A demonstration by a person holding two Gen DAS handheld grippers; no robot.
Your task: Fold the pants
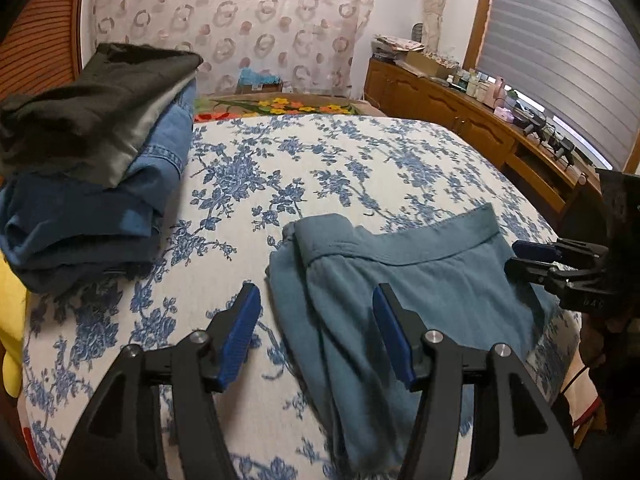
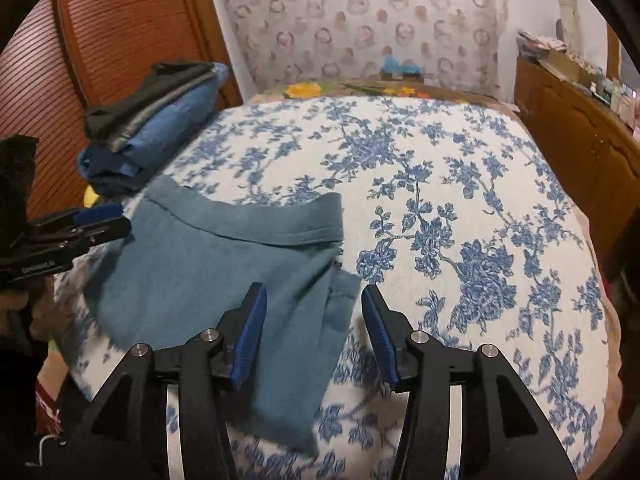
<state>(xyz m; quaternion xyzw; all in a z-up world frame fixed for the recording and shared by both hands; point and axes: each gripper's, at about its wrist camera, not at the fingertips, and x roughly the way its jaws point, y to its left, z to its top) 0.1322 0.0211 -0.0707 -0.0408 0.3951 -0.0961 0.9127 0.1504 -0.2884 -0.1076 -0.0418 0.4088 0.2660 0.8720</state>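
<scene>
A pair of teal pants [image 1: 404,300] [image 2: 224,264] lies folded over on the bed's blue-flowered cover [image 1: 320,168] [image 2: 460,208], waistband toward the far side. In the left wrist view, my left gripper [image 1: 316,300] hovers open above the pants' left edge, nothing between its blue pads. It shows from the side in the right wrist view [image 2: 100,220]. My right gripper [image 2: 314,300] stands open over the pants' right edge, its pads clear of the cloth. From the left wrist camera it appears at the right edge [image 1: 524,256].
A stack of folded clothes [image 1: 92,168] [image 2: 148,136], dark grey on blue denim, sits at the bed's far left. A wooden sideboard [image 1: 460,112] crowded with small items runs along the right. A patterned curtain [image 1: 240,20] hangs behind the bed. Something yellow [image 1: 10,320] lies at the left edge.
</scene>
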